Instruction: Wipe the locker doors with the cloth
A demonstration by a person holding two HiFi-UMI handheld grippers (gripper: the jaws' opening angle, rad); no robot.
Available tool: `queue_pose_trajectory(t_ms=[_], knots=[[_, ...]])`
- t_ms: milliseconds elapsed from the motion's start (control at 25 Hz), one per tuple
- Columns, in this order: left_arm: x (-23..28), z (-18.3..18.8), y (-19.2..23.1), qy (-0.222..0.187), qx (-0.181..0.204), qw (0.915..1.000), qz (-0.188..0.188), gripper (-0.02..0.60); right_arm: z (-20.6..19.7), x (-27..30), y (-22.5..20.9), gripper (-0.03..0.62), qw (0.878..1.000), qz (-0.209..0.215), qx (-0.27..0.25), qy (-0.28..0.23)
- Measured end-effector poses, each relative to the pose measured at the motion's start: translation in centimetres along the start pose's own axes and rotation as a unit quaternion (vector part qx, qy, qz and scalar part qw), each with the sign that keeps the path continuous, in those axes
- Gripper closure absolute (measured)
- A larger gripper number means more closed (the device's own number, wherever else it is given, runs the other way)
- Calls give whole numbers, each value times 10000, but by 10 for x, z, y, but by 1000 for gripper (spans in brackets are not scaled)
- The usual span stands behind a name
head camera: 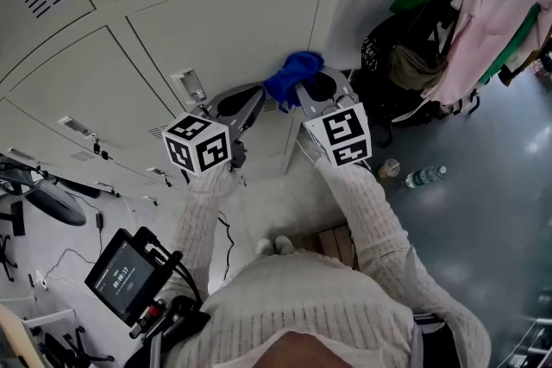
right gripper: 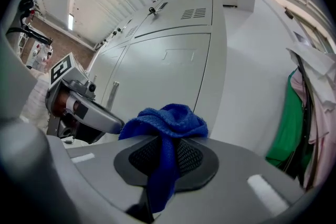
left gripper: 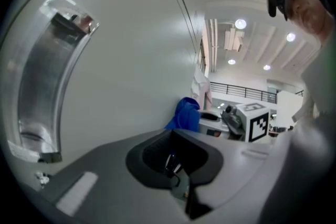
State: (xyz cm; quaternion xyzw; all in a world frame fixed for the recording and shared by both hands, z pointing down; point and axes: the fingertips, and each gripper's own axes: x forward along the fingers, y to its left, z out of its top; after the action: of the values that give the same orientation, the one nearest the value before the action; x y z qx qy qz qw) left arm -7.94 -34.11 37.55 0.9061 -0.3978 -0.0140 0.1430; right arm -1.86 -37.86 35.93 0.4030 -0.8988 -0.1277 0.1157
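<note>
Two grippers at locker door (head camera: 226,23), right gripper (right gripper: 166,159) fingers (right gripper: 192,157) pinching blue cloth (right gripper: 167,122) near door, left gripper (left gripper: 176,161) fingers pressed together, empty, bottle (head camera: 425,177) on floor (head camera: 487,194) only in head view

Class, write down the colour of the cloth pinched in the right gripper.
Bright blue. The cloth shows best in the right gripper view.

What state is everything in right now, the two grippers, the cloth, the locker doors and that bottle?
left gripper: jaws together, nothing between them.
right gripper: jaws shut on the blue cloth.
blue cloth: bunched up, pinched between the jaws.
locker doors: closed.
water bottle: lying on its side on the floor.
</note>
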Motion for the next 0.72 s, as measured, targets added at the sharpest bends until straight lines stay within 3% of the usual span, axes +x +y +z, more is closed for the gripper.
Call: queue_pose_trajectory(t_ms=[400, 720], knots=[[1, -60, 14, 386, -610, 9974, 82, 575, -56, 11, 30, 540, 9971, 346, 111, 673], [3, -94, 26, 535, -897, 9941, 299, 575, -122, 20, 50, 540, 9853, 533, 864, 1373]])
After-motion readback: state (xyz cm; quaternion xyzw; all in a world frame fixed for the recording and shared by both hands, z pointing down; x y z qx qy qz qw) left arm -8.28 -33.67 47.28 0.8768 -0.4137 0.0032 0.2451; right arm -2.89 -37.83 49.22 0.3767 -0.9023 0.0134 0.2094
